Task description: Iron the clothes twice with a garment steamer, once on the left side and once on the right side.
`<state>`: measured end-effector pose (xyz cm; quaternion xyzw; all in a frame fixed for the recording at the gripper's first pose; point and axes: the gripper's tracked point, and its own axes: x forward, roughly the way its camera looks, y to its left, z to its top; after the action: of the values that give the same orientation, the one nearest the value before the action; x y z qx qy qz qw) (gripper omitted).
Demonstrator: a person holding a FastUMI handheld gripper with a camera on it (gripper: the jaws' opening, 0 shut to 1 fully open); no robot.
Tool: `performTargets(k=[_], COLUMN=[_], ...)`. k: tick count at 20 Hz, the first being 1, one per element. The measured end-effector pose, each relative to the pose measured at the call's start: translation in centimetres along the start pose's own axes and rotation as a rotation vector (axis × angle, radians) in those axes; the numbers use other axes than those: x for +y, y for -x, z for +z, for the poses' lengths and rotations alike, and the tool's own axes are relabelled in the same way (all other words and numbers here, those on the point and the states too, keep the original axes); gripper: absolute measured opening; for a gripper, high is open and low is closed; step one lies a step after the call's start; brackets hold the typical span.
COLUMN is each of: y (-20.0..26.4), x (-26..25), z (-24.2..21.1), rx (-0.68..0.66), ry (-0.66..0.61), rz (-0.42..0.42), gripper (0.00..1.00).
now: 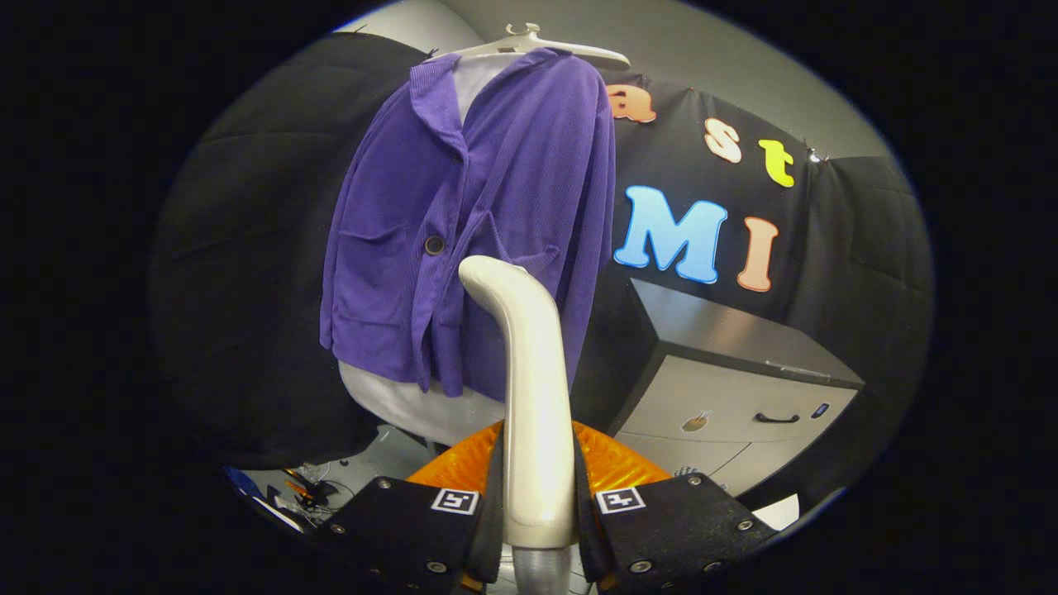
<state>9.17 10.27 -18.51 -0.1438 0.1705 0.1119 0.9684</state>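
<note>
The gripper (539,512) points forward, its jaws clamped on the steamer handle (533,397).

Single fisheye camera riding on the tool (537,512), looking forward along its two fingers and slightly upward, close to the hanging purple cardigan (471,223), grey cabinet (727,388) beyond

Hand-held gripper (539,504) fingers clamp both sides of the garment steamer (529,388) handle: smooth cream plastic, semi-gloss, soft highlights. Below the handle, a brushed-metal-looking collar. Behind it, the steamer body (612,464): translucent orange plastic, ribbed/faceted, glossy. Finger housings look matt, slightly grainy, with bright metal screw heads. Beyond the fingers, purple cardigan (463,223): fine-ribbed knit cloth, matt, one dark glossy button. It hangs on a pale smooth plastic hanger (537,45) over a white matt form. Right of the fingers, cabinet (727,372): satin metal-look top, smooth matt drawer fronts, dark handle.
</note>
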Motion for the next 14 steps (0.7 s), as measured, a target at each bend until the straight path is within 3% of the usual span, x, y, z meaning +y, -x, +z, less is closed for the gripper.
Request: performTargets(k=[8,14], y=[1.1,4.1], x=[3.7,8.5], z=[-7.3,-9.3], rx=[0.24,0.294], ry=[0.023,0.111], rz=[0.117,0.233], gripper=[0.37,0.37])
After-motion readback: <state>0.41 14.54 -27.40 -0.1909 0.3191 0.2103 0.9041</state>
